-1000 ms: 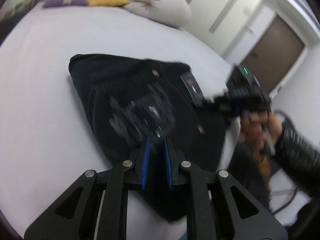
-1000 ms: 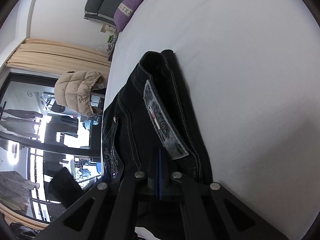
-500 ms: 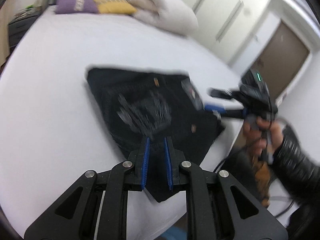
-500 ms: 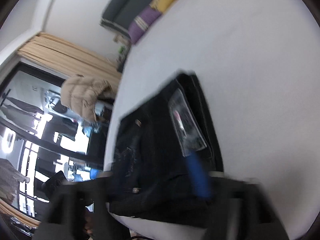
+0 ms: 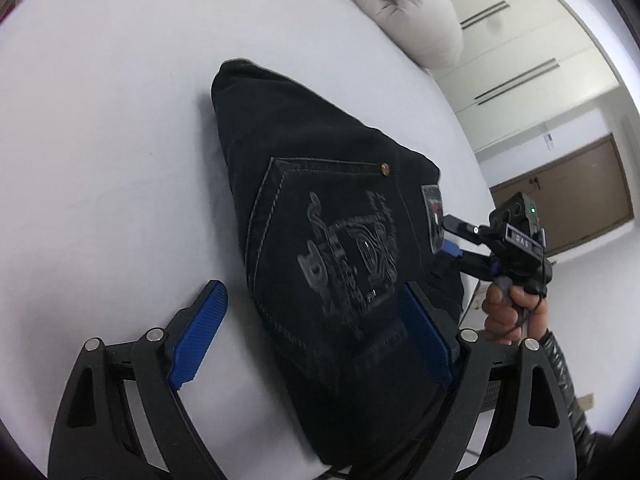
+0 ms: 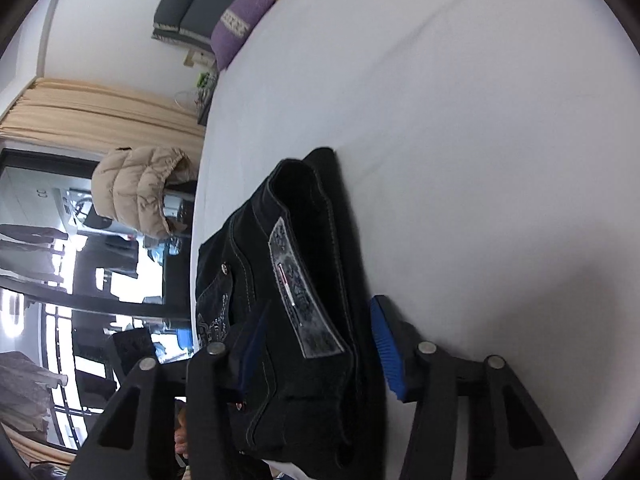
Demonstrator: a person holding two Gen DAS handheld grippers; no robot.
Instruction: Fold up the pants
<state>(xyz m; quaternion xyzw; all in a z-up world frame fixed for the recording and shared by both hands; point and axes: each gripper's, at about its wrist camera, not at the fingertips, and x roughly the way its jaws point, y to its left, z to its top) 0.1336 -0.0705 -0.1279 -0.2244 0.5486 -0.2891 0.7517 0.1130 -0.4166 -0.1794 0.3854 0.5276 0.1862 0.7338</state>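
Observation:
Black folded pants (image 5: 320, 216) lie on the white bed, back pocket with grey embroidery facing up. My left gripper (image 5: 316, 340) is open, its blue pads straddling the near end of the pants. In the right wrist view the same pants (image 6: 296, 280) show their waistband with a grey label. My right gripper (image 6: 320, 348) is open around the waistband end; it also shows in the left wrist view (image 5: 456, 236), held by a hand at the pants' right edge.
The white bed sheet (image 5: 100, 140) spreads left and beyond. A beige pillow (image 5: 408, 12) lies at the far end. Purple and yellow cushions (image 6: 244, 20) sit by a grey headboard. A tan puffer jacket (image 6: 136, 188) and windows are beside the bed.
Both grippers have opened: each was shut on the pants a second ago and now stands wide around the folded stack. The pants now lie flat on the bed.

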